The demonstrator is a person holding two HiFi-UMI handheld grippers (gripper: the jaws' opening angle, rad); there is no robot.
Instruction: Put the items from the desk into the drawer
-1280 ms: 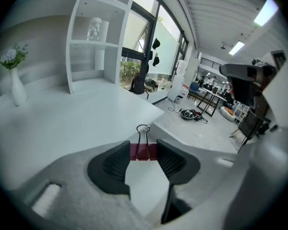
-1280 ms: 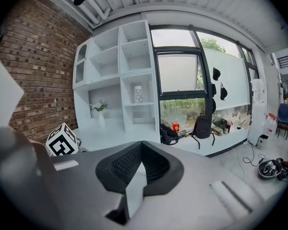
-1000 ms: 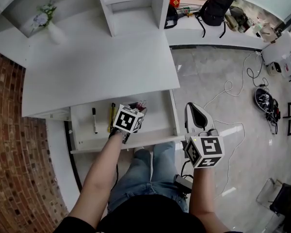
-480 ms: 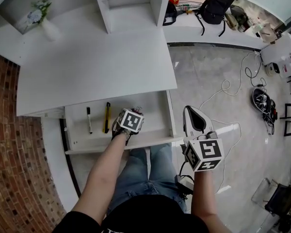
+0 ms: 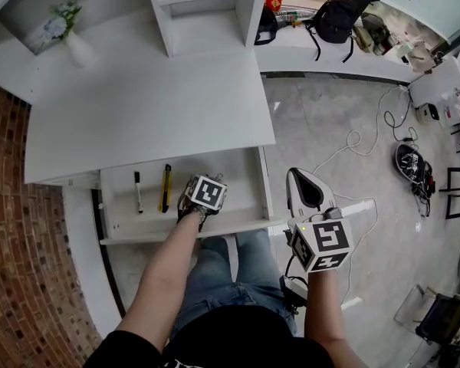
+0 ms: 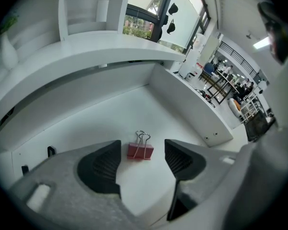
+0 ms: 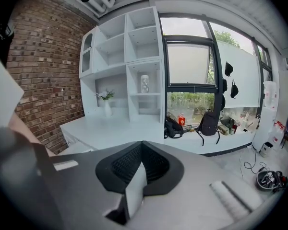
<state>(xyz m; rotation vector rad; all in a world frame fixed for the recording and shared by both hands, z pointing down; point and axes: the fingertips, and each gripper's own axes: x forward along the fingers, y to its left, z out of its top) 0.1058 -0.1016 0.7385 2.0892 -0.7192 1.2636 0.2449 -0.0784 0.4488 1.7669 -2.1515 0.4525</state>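
Looking down from overhead, you lose the left gripper's jaws under its marker cube. Its own camera settles it: the jaws stand wide apart with nothing in them. A red binder clip lies on the floor of the open drawer just beyond them, in line with the gap and touching neither pad. A black marker and a yellow stick-like item (pen or cutter, too small to tell) lie side by side at the drawer's left end. The right gripper hangs to the right of the drawer, above the floor, jaws pressed together on nothing. A vase of flowers stands at the far left of the white desk. A brick wall runs along the left, cables trail over the grey floor, and a backpack sits on the window ledge.
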